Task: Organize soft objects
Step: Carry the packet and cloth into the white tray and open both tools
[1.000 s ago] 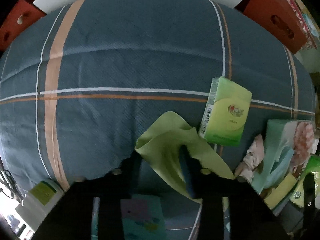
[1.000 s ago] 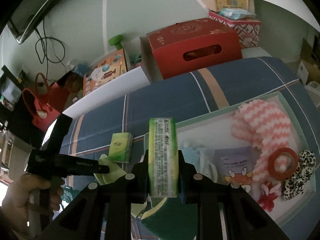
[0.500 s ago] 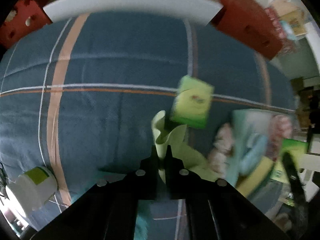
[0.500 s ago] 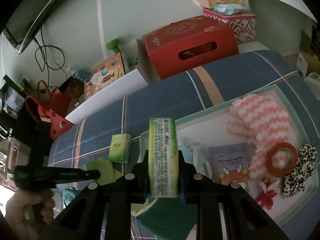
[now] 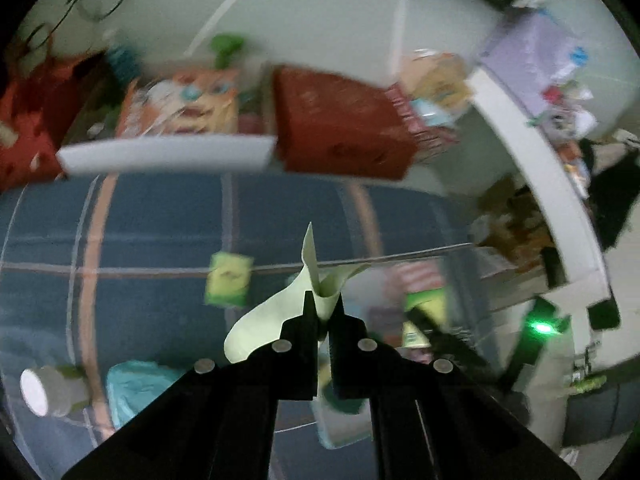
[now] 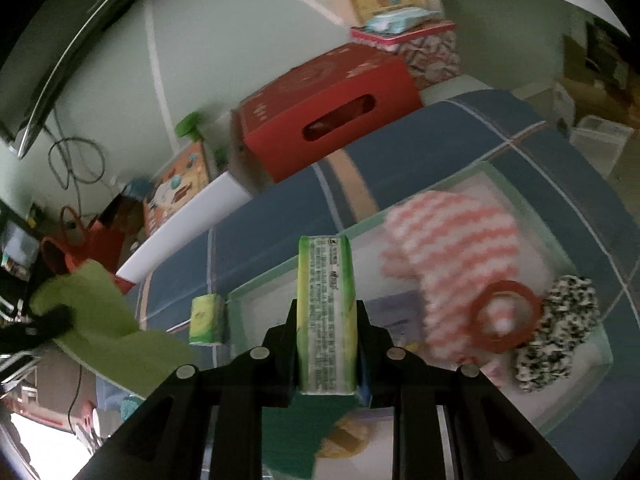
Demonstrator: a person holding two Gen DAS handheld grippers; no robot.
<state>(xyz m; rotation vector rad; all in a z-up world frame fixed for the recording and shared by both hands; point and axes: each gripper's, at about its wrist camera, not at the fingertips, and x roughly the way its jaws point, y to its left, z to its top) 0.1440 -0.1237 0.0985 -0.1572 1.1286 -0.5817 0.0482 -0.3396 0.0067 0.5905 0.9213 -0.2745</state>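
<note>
**A:** What's changed since a second ago?

**B:** The left gripper (image 5: 322, 308) has lifted. Its green cloth (image 5: 280, 312), which lay crumpled on the blue plaid cover (image 5: 152, 240), now hangs clear of it. The left view has swung up from the cover to the wall and is blurred.

**A:** How do the jaws stand?

**B:** The left ones are nearly closed, pinching a fold of the cloth; one tip stands up past the fingers and the rest droops to the left. The right gripper (image 6: 326, 316) is closed on a green tissue pack (image 6: 326, 312), held on edge with its printed side facing the camera.

**A:** And where is that pack in the scene?

**B:** Above the near left part of the clear tray (image 6: 600, 344). In the tray, to the right, lie a pink-striped towel (image 6: 448, 248), a red ring (image 6: 506, 316) resting on it, and a black-and-white spotted piece (image 6: 556, 332) at the right wall.

**A:** Anything close to the edges?

**B:** A second green tissue pack (image 6: 206, 318) stands on the cover just outside the tray's left wall. The tray floor between the held pack and the towel is bare. At the far edge, a red box (image 6: 328, 120) sits beside a white board (image 6: 180, 232).
</note>
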